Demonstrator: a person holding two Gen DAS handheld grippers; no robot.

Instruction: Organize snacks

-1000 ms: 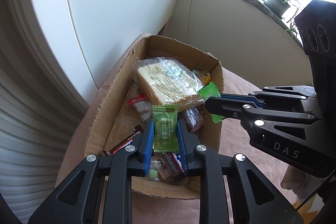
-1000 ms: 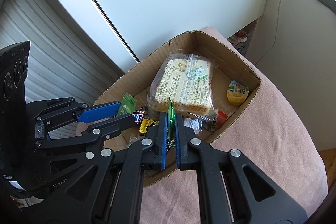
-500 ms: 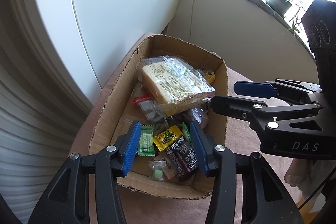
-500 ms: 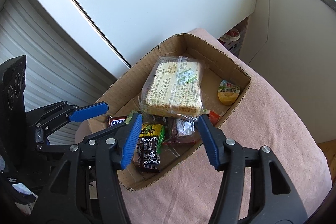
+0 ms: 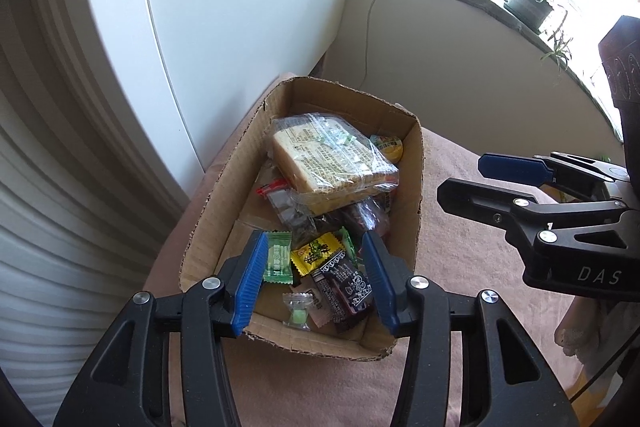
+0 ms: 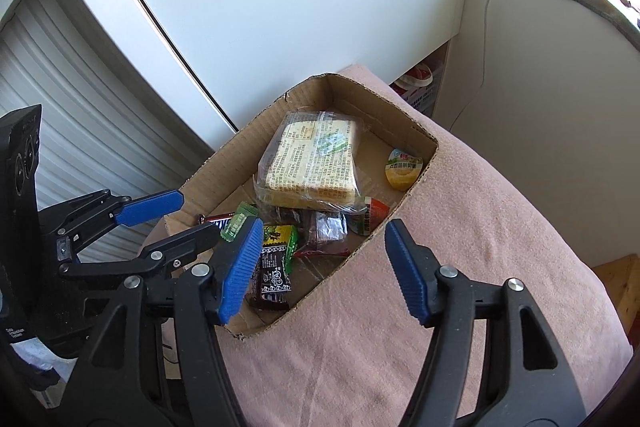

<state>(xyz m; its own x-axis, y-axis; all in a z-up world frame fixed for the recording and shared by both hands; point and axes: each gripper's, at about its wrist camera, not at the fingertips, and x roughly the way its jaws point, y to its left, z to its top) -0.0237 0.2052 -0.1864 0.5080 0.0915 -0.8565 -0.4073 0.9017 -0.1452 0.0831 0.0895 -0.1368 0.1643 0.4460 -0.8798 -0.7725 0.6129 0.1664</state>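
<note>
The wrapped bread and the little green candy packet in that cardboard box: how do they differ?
The wrapped bread is the largest thing in the cardboard box and lies on top of other snacks; the green candy packet is small and lies near the box's front end. The bread's wrapper is clear, showing the pale slices, while the packet's is opaque green. Both are sealed snacks lying loose in the box, held by no gripper.

Snacks (image 5: 320,263) in box (image 5: 416,195)
</note>
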